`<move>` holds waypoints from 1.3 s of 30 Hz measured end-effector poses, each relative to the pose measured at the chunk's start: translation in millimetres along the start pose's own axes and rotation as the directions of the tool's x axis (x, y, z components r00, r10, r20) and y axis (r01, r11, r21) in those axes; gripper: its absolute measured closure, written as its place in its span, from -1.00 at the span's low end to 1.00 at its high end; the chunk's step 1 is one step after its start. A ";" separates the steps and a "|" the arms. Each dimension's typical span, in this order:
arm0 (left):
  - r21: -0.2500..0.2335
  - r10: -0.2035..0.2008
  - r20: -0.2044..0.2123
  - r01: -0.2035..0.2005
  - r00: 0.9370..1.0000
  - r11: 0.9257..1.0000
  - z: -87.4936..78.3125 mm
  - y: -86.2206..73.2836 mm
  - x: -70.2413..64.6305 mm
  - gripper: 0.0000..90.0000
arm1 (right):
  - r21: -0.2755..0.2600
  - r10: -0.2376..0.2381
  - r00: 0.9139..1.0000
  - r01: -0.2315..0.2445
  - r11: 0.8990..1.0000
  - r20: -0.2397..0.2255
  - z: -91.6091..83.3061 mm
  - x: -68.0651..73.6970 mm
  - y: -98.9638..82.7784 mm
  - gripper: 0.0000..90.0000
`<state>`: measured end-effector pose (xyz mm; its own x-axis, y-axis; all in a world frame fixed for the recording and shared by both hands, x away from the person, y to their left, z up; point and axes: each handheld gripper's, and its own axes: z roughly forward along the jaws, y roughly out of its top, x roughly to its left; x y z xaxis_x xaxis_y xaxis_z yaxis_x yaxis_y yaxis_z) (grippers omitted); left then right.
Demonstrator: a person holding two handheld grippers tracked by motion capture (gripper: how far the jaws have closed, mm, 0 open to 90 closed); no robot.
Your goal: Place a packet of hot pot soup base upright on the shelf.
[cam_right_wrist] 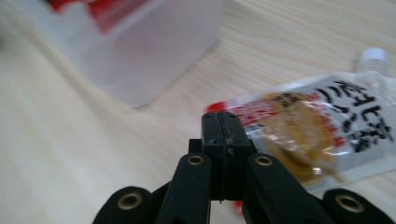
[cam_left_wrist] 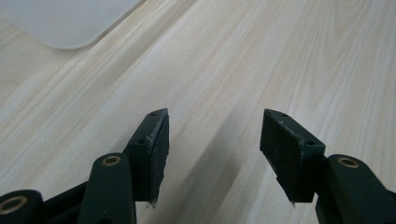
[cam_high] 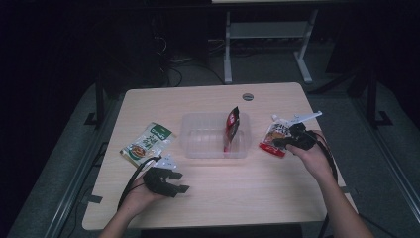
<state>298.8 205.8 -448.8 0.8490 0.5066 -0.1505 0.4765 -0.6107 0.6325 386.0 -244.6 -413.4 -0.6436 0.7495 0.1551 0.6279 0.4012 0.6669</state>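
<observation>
Wooden and pale, the surface (cam_high: 223,183) holds a clear plastic box (cam_high: 198,148) in the middle, with a dark red packet (cam_high: 231,128) standing up inside it, probably so packets get sorted there. Just right of the box, the white and red pouch (cam_high: 274,138) lies flat with its white cap (cam_right_wrist: 373,55) pointing away from the person and its long side running near to far; the right claw (cam_right_wrist: 223,135) is squeezed shut with nothing in it, right at the pouch's near edge. Over on the left, the left claw (cam_left_wrist: 214,140) hangs wide open above bare wood, near a green and white packet (cam_high: 147,144) lying flat and slanted, maybe getting ready to pick it up.
</observation>
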 end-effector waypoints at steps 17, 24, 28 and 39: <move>0.004 -0.004 0.003 0.004 1.000 1.000 1.4 -1.2 0.6 -0.07 | 0.112 -0.013 0.996 0.003 0.994 0.090 45.0 -40.4 6.5 1.00; 0.010 0.003 0.004 -0.003 1.000 1.000 2.0 -1.1 0.6 -0.07 | 0.139 -0.041 0.995 0.028 0.990 0.087 49.1 -38.5 3.2 1.00; 0.010 0.004 0.004 -0.004 1.000 1.000 2.0 -1.0 0.5 -0.07 | 0.169 -0.078 0.993 0.062 0.984 0.091 51.3 -32.2 3.2 1.00; 0.006 0.003 0.000 -0.003 1.000 1.000 1.2 -1.1 0.0 -0.07 | 0.208 -0.113 0.992 0.098 0.973 0.064 47.9 -13.9 -3.4 1.00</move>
<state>298.6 205.7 -450.5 0.8506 0.5045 -0.1483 0.4750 -0.6161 0.6283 413.8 -231.1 -452.7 -0.6812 0.7314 0.0316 0.6394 0.5733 0.5124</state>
